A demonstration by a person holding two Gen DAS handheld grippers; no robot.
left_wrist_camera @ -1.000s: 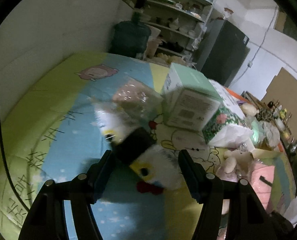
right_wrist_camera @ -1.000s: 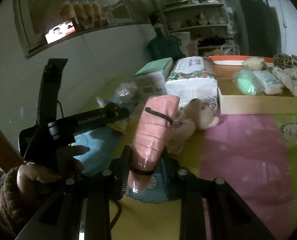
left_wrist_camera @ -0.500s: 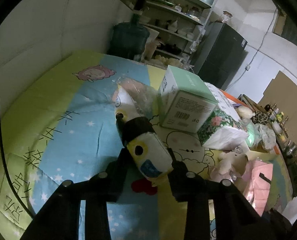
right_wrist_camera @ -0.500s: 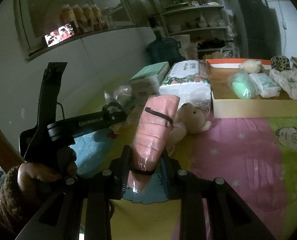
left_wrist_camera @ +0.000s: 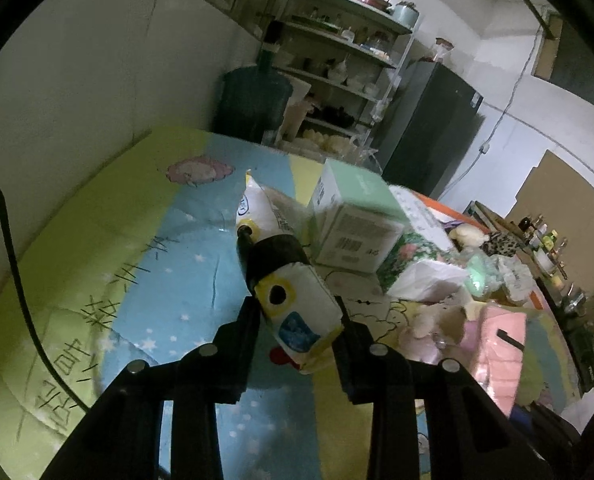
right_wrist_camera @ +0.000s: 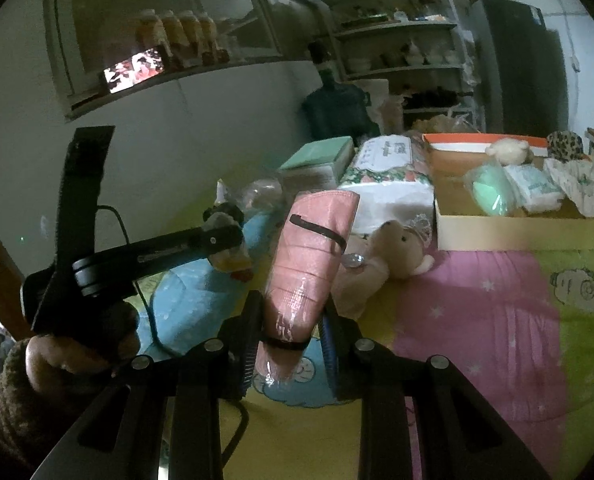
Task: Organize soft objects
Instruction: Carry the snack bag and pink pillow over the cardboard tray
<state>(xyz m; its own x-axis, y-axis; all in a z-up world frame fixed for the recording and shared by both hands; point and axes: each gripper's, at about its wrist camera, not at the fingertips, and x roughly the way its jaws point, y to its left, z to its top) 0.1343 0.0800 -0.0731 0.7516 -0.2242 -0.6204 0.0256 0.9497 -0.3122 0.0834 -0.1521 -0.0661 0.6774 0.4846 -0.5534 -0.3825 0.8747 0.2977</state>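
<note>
Where they gaped earlier, left fingers now pinch the pouch.

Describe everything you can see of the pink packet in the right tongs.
The pink packet is a soft, flattish bundle in glossy clear wrap, with horizontal ridges like stacked folds and a thin dark strap across its upper part. It stands nearly upright, leaning slightly right, clamped near its lower end by the right tongs. Its bottom edge hangs below the fingers. Behind it lies a teddy bear; contact cannot be judged.
</note>
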